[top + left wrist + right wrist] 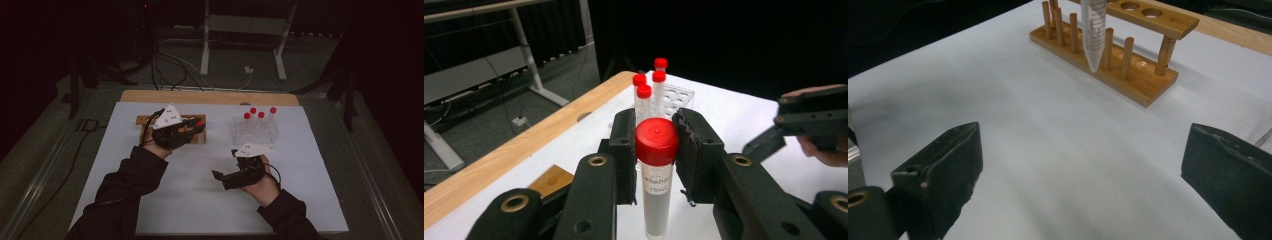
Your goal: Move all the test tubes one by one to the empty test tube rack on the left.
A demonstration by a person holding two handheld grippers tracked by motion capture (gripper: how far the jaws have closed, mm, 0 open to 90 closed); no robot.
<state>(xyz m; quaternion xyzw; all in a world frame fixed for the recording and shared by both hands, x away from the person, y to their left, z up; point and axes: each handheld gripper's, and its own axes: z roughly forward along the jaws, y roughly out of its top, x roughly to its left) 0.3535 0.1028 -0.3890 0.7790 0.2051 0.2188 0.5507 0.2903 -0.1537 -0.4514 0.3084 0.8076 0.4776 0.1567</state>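
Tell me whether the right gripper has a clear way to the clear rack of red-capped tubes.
Probably yes. The right gripper is open and holds nothing, and the clear rack stands just beyond it on the white table, with nothing between them. The left gripper, shut on a tube, is off to the side.

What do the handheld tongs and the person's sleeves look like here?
Both tongs, the left tongs and the right tongs, are black, each topped by a pale three-cornered plate with small dark marks. The left one shows orange-red accents. A thin black cable trails from each. The jaws are blocky black pads on arms with brass-coloured pivot rings. Both sleeves are dark.
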